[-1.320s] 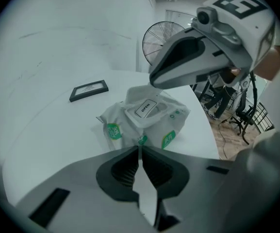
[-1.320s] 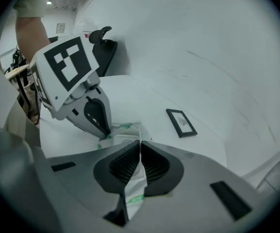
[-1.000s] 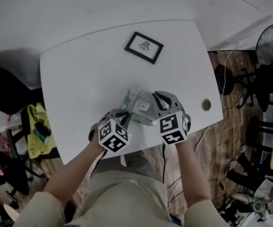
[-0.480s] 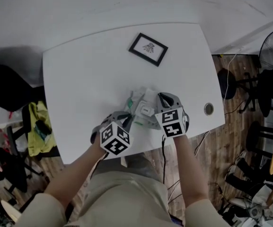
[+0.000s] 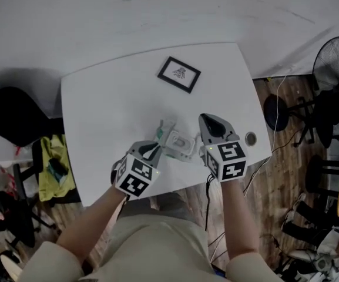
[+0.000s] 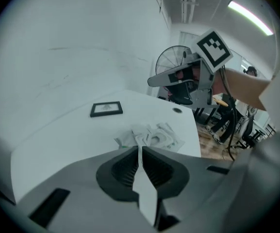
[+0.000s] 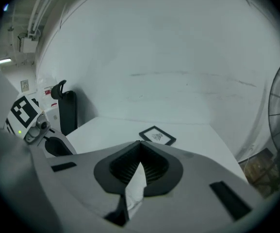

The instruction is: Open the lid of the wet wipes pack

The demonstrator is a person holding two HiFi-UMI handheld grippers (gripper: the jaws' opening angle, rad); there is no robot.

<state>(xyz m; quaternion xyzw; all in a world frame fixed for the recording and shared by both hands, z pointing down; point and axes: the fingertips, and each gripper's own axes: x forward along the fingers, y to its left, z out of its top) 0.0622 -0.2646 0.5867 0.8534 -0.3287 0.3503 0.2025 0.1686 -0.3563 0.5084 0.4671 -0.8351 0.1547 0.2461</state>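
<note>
Pack: the soft white plastic wet wipes pack [image 5: 176, 141] lies flat on the white table [image 5: 110, 104], near its front edge and between the two grippers.
Lid: in the left gripper view a small flap seems to stand up beside an oval opening. I judge the lid open, though it is too small to be sure.
Left gripper [image 5: 151, 150]: jaws pressed together with nothing between them, held off the table.
Right gripper [image 5: 209, 122]: jaws pressed together, nothing pinched.
Bearing: the pack lies just ahead of and below the left jaws. The right jaws point past its right end toward the black-framed picture [image 5: 179, 74], and the pack is outside the right gripper view.
Long axis: runs across, from one gripper toward the other.
Nearer hand: left, by my reading.
</note>
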